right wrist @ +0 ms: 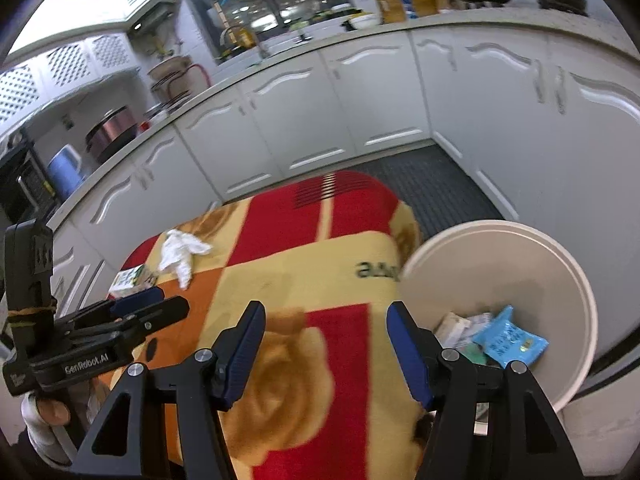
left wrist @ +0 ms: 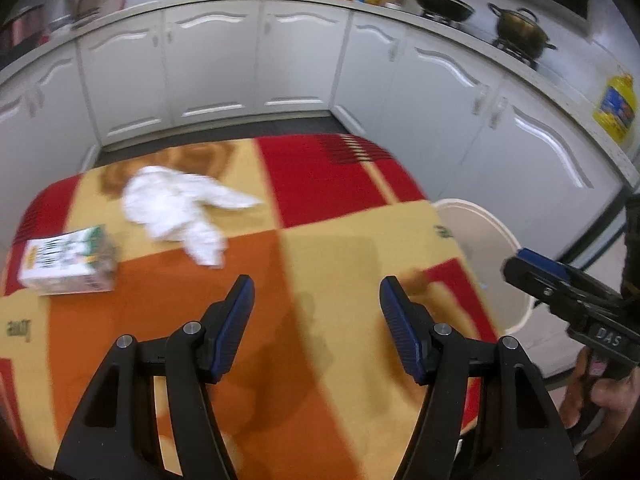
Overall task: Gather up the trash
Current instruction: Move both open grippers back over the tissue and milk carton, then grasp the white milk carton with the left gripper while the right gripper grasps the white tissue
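Both grippers are hovering over the blanket-covered table (left wrist: pixel 320 264), jaws spread wide and gripping nothing. The left gripper (left wrist: pixel 316 308) is pointing toward a crumpled white tissue (left wrist: pixel 180 208) lying on the blanket, with a small carton (left wrist: pixel 68 264) resting just beside it near the table's left edge. The right gripper (right wrist: pixel 325 336) is hanging by the table's right side, next to the white bin (right wrist: pixel 500 264), where a blue wrapper (right wrist: pixel 510 342) and other scraps are sitting inside.

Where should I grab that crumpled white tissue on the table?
Grip the bunched middle of the crumpled white tissue, probably coming from above with the left hand-held gripper. It lies flat, loose tails trailing; the thick centre offers the most to pinch.
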Demonstrator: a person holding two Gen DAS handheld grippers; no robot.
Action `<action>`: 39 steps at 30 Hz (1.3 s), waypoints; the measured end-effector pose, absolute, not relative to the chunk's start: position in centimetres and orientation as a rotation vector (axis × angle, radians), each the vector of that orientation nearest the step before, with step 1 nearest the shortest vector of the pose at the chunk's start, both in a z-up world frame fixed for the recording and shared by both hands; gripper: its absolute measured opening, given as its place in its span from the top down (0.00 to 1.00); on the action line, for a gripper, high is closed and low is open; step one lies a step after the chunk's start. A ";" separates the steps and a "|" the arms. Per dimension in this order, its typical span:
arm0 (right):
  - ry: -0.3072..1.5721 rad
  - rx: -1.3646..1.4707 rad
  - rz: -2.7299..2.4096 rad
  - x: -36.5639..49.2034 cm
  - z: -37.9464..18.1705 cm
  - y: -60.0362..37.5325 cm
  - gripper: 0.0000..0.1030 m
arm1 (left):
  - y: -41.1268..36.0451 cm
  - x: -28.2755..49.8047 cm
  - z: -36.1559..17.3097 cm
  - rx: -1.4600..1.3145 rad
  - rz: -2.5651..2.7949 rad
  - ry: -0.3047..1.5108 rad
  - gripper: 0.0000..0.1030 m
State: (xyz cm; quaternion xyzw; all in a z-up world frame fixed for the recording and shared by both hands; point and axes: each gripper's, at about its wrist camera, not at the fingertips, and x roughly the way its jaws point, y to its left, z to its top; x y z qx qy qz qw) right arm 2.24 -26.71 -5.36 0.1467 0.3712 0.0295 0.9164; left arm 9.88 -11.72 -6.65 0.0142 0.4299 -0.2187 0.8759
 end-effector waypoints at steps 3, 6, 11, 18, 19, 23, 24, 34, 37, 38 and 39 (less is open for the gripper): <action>0.776 0.281 0.094 3.0 -5.5 -25.2 0.41 | -8.1 11.1 -6.6 0.012 -0.379 0.903 0.38; 0.786 0.260 0.124 3.7 -5.6 -23.8 0.40 | -3.7 12.8 -7.0 -0.007 -0.285 0.924 0.38; 0.799 0.239 0.159 4.9 -5.9 -21.8 0.40 | 0.5 14.2 -7.5 -0.094 -0.246 0.951 0.38; 0.838 0.202 0.203 6.5 -6.6 -19.5 0.39 | -0.3 17.3 -6.5 -0.118 -0.261 0.905 0.38; 0.839 0.197 0.207 6.5 -6.6 -19.4 0.39 | -0.4 18.2 -6.6 -0.127 -0.251 0.918 0.38; 0.842 0.200 0.213 6.7 -6.7 -19.5 0.39 | -0.1 22.3 -8.2 -0.173 -0.225 0.978 0.38; 0.843 0.203 0.213 6.7 -6.8 -19.6 0.39 | -0.2 23.1 -8.6 -0.175 -0.219 0.992 0.38; 0.868 0.246 0.199 7.5 -7.7 -20.5 0.39 | 0.9 22.6 -9.7 -0.105 -0.404 1.144 0.38; 0.863 0.247 0.226 7.7 -7.7 -19.7 0.39 | 1.8 21.0 -9.2 -0.028 -0.445 1.214 0.38; 0.863 0.245 0.231 7.7 -7.7 -19.4 0.39 | 2.3 20.4 -9.3 -0.029 -0.462 1.245 0.38; 0.863 0.241 0.242 7.8 -7.6 -19.0 0.39 | 2.9 19.8 -9.5 -0.042 -0.483 1.265 0.38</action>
